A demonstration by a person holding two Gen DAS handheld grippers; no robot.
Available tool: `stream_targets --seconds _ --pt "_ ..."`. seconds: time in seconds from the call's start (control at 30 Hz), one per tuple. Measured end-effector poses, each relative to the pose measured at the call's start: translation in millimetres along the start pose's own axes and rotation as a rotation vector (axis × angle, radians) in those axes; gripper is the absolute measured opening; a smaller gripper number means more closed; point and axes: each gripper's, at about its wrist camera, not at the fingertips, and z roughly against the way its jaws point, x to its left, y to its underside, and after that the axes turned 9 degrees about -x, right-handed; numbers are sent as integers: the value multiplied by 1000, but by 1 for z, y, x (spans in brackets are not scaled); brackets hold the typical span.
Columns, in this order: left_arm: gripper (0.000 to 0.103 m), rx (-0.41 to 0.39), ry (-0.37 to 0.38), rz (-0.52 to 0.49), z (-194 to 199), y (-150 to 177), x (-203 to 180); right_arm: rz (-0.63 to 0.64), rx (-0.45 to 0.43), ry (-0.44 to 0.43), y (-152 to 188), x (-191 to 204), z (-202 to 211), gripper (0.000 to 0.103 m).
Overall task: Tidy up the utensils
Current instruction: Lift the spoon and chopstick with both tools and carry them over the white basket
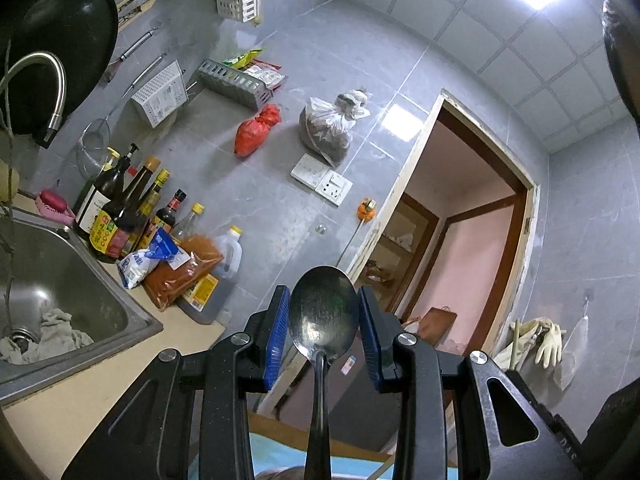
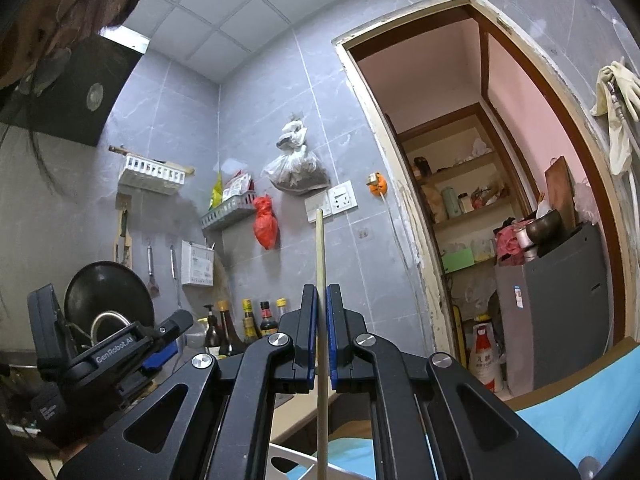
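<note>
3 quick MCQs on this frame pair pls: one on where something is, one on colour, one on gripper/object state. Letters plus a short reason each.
1. Where does the red plastic bag hang?
A. on the tiled wall beside the grey wall shelf
B. inside the sink
C. on the door frame

2. What colour are the pads of the left gripper?
A. red
B. blue
C. white

3. What is between the pads of the right gripper?
A. nothing, jaws wide apart
B. a metal spoon
C. a thin wooden stick

Answers:
1 A: the bag hangs against the tiles just right of the shelf.
2 B: both pads either side of the metal spoon are blue.
3 C: the jaws are closed on the wooden stick, which runs up between the pads.
</note>
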Motion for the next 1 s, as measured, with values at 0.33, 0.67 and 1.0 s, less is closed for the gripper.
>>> stream_targets --seconds 0.33,0.67,1.0 --pt "29 -7 20 2 1 -1 0 20 -17 -2 1 4 2 3" --pt "29 -26 27 16 2 -5 -1 26 -10 -8 3 6 1 3" --pt "29 -2 34 7 3 3 0 25 -17 -9 3 4 4 3"
